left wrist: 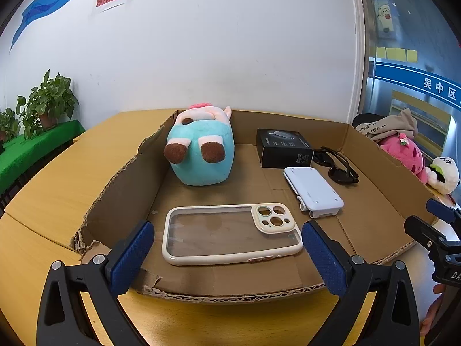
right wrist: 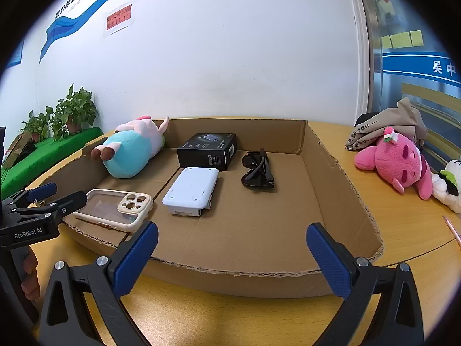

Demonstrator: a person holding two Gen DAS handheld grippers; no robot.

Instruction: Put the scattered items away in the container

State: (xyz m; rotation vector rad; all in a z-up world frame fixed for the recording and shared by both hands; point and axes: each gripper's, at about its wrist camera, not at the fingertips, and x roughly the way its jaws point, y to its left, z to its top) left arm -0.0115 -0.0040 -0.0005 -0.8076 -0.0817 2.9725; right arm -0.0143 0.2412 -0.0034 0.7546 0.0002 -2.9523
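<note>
A shallow cardboard tray lies on the wooden table. In it are a teal and pink plush, a cream phone case, a white device, a black box and black sunglasses. My left gripper is open and empty, its fingers either side of the phone case at the tray's near edge. My right gripper is open and empty, above the tray's near wall.
A pink plush, a white plush and a beige bag lie on the table right of the tray. Potted plants on a green shelf stand at the left. A white wall is behind.
</note>
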